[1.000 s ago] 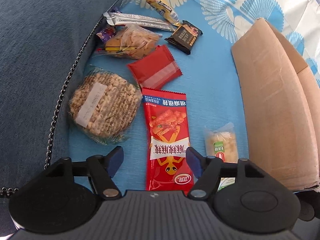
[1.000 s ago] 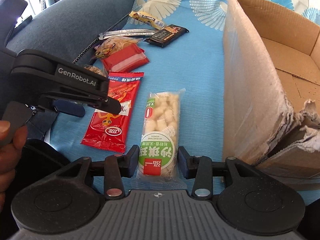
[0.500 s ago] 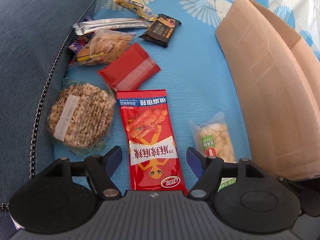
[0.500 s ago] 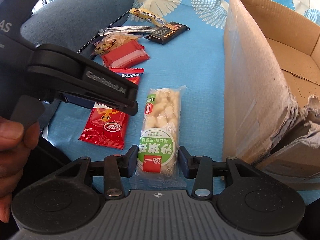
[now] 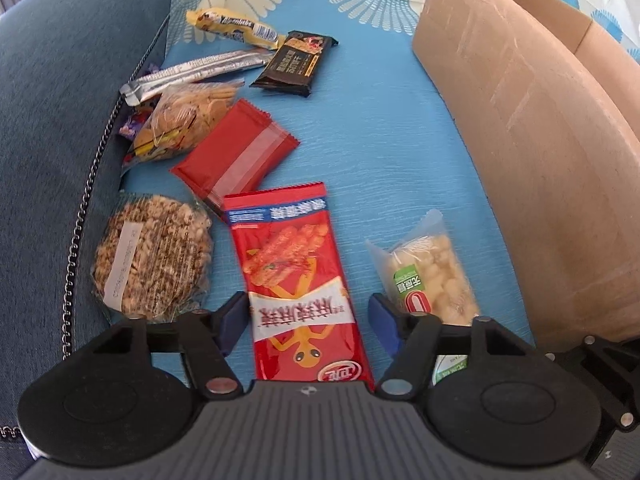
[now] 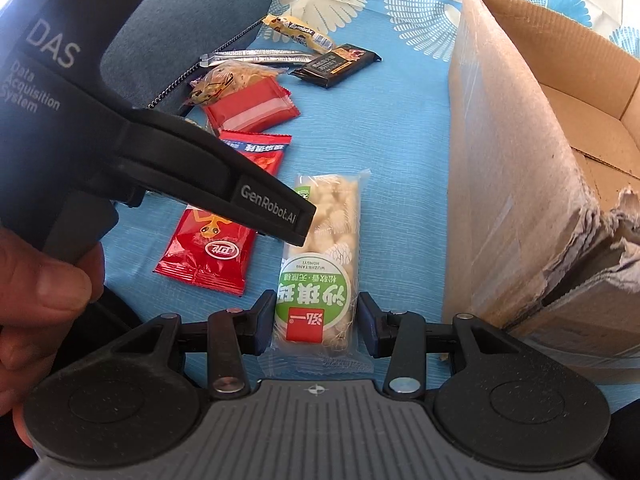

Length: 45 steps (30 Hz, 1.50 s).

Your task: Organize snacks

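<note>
My left gripper (image 5: 308, 322) is open, its fingers on either side of a long red snack bag (image 5: 298, 280) lying on the blue cloth; the bag also shows in the right wrist view (image 6: 216, 236). My right gripper (image 6: 316, 322) is open around the near end of a clear pack of pale puffed pieces with a green label (image 6: 324, 256), also visible in the left wrist view (image 5: 430, 272). Neither pack is lifted. An open cardboard box (image 6: 520, 168) stands to the right. The left gripper's body (image 6: 160, 152) crosses the right wrist view.
More snacks lie beyond: a round peanut cake (image 5: 150, 256), a plain red pack (image 5: 236, 152), a cracker bag (image 5: 184, 120), a silver stick (image 5: 196, 72), a black bar (image 5: 298, 62), a yellow bar (image 5: 232, 28). A blue sofa cushion (image 5: 60, 100) borders the left.
My left gripper has moved forward and rightward over the red bag, toward the right gripper's pack. My right gripper has barely moved; its jaws stay open around the pale pack.
</note>
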Motion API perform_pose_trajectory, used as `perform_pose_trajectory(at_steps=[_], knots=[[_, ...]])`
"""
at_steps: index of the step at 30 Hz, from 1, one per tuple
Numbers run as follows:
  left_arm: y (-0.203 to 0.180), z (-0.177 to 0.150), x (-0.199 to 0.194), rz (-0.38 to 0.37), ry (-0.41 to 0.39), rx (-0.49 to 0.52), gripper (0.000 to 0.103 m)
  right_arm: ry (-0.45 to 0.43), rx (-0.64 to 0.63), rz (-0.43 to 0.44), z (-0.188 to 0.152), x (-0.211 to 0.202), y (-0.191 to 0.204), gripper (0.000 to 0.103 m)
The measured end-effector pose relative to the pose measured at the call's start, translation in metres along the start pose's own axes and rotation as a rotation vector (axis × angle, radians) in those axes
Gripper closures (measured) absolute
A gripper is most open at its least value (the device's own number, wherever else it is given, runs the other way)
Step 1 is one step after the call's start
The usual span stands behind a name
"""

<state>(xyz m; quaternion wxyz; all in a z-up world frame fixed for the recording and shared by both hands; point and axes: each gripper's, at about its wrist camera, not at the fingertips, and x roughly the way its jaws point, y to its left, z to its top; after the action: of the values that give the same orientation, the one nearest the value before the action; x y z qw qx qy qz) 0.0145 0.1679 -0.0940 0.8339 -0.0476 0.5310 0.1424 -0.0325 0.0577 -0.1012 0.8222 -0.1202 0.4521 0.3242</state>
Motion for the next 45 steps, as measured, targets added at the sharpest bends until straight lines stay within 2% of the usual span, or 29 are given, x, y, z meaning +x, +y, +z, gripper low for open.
perform_pose_trajectory(at_steps=[1, 4, 9, 10, 15, 23, 29, 33, 39, 45], knots=[[0.0, 0.0, -0.001, 0.001, -0.006, 0.0, 0.044, 0.0, -0.002, -0.002, 0.0, 0.0, 0.001, 0.058], [0.0, 0.0, -0.003, 0.002, -0.02, -0.002, 0.05, -0.003, -0.009, -0.008, 0.0, 0.0, 0.001, 0.058], [0.003, -0.002, -0.01, -0.007, -0.05, -0.019, 0.052, -0.013, -0.018, -0.017, -0.001, -0.002, 0.0, 0.06], [0.004, -0.003, -0.014, -0.014, -0.066, -0.026, 0.052, -0.018, -0.017, -0.019, -0.001, -0.002, 0.0, 0.064], [0.014, -0.009, -0.033, -0.065, -0.168, -0.072, 0.052, -0.05, -0.002, -0.01, -0.001, -0.01, -0.003, 0.065], [0.034, -0.019, -0.063, -0.123, -0.328, -0.173, 0.052, -0.149, -0.02, -0.009, 0.001, -0.029, 0.0, 0.065], [0.048, -0.028, -0.084, -0.16, -0.456, -0.237, 0.052, -0.263, -0.05, 0.0, 0.005, -0.051, 0.005, 0.065], [0.054, -0.032, -0.093, -0.175, -0.514, -0.283, 0.052, -0.332, -0.081, 0.003, 0.006, -0.064, 0.011, 0.065], [0.058, -0.033, -0.1, -0.187, -0.542, -0.3, 0.052, -0.419, -0.131, -0.008, 0.002, -0.084, 0.018, 0.065], [0.061, -0.037, -0.104, -0.202, -0.555, -0.328, 0.052, -0.467, -0.135, -0.035, 0.002, -0.101, 0.006, 0.065]])
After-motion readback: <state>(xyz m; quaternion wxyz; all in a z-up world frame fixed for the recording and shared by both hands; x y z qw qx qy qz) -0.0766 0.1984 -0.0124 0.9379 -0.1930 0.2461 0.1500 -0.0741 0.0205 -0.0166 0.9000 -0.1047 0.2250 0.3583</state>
